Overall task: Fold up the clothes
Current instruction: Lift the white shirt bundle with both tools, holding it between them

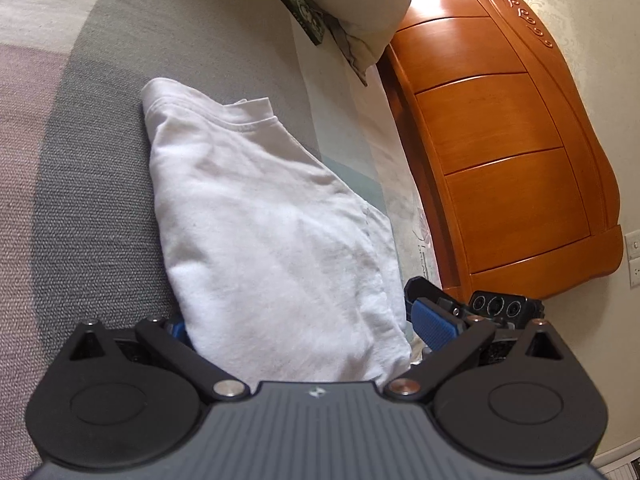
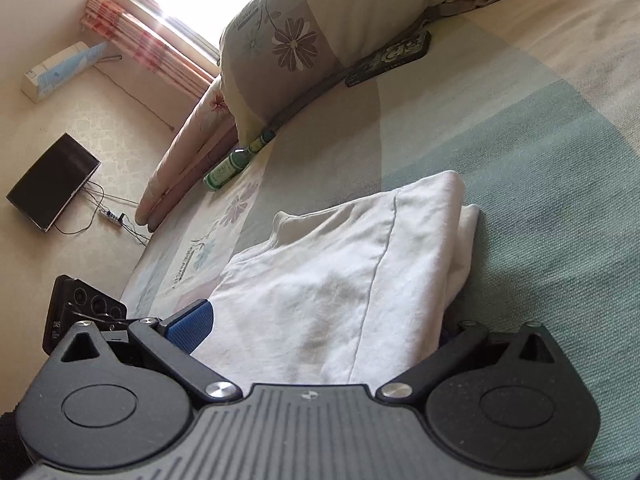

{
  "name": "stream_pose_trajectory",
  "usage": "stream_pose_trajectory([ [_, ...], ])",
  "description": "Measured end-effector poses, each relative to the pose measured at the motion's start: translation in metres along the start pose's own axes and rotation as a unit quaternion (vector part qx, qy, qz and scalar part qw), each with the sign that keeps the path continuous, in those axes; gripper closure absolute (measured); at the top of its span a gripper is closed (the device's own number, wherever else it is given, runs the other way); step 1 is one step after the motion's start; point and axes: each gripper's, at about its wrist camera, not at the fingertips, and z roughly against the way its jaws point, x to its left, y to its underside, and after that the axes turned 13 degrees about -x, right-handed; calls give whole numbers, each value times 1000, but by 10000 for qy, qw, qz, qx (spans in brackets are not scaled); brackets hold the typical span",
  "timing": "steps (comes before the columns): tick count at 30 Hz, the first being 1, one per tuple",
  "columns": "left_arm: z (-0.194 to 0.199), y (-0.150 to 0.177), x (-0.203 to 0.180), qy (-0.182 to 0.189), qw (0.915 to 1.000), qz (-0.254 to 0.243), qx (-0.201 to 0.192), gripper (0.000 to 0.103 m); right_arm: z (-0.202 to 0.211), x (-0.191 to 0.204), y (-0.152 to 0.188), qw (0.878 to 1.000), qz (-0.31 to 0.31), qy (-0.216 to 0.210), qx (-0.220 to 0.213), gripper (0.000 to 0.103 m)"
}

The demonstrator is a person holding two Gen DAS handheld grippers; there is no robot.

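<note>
A white shirt point(image 1: 260, 220) lies folded into a narrow bundle on the bed sheet point(image 1: 100, 200). My left gripper point(image 1: 306, 328) is open and straddles its near end. One blue pad point(image 1: 434, 326) shows at the right; the other is almost hidden by cloth. In the right wrist view the same shirt point(image 2: 340, 272) runs away between the fingers of my right gripper point(image 2: 320, 328), which is also open. Its left blue pad point(image 2: 192, 324) sits at the shirt's edge, and cloth covers the right pad. Each gripper sees the other close beside it.
A pillow point(image 2: 340, 20) lies at the head of the bed, with a dark patterned case point(image 2: 390, 58) and a green bottle point(image 2: 228, 168) by it. A wooden headboard point(image 1: 500, 140) rises past the bed's edge. A dark screen point(image 2: 52, 184) and a power strip point(image 2: 112, 216) show against the pale surface beyond the bed.
</note>
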Motion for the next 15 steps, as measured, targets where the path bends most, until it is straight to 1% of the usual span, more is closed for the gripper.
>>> stream_pose_trajectory([
  [2,-4,3,-3,61,9999,16,144,2,3,2,0,9999,-20,-120,23,0],
  [5,-5,8,-9,14,9997,-179,190,2,8,5,0,9997,21,-243,-6,0],
  [8,-5,6,-6,10,9999,32,164,2,8,8,-3,9996,-20,-267,-25,0],
  [10,-5,4,-7,83,9998,139,149,2,8,12,-4,9996,26,-270,-3,0],
  [15,-4,0,-16,225,9995,138,162,2,9,24,-6,9995,159,-279,79,0],
])
